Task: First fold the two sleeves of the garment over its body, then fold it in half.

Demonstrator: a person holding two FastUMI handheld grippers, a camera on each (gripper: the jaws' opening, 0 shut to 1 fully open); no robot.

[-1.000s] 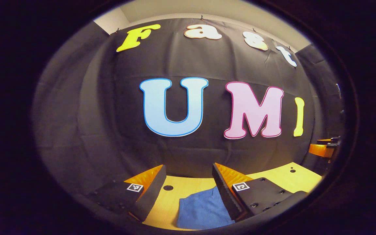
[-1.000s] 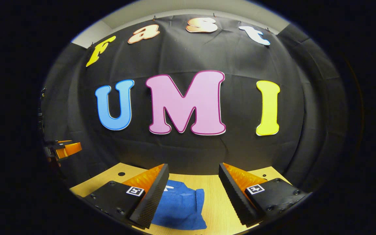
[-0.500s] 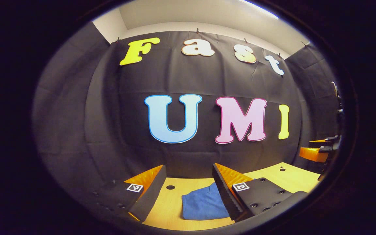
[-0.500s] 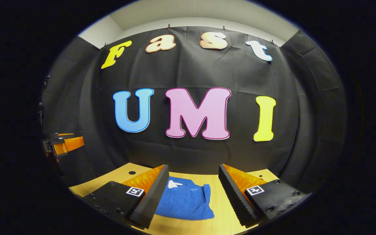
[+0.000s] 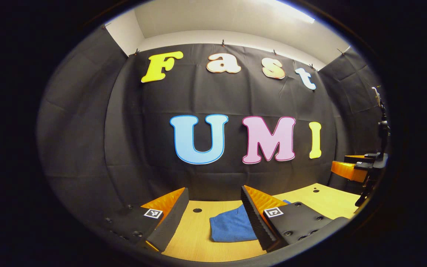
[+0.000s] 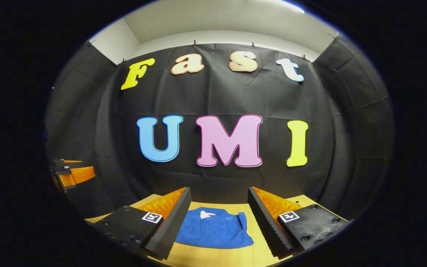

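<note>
Blue garment [image 6: 213, 232] flat, between open tongs [image 6: 219, 218]

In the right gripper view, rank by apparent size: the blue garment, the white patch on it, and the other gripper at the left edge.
1. blue garment, folded on the table, largest.
2. left gripper, smaller, though it sits at the distorted edge, so its apparent size is unsure.
3. white patch, clearly smallest.

bright overhead light, sharp focus, strong fisheye edge bending
</note>
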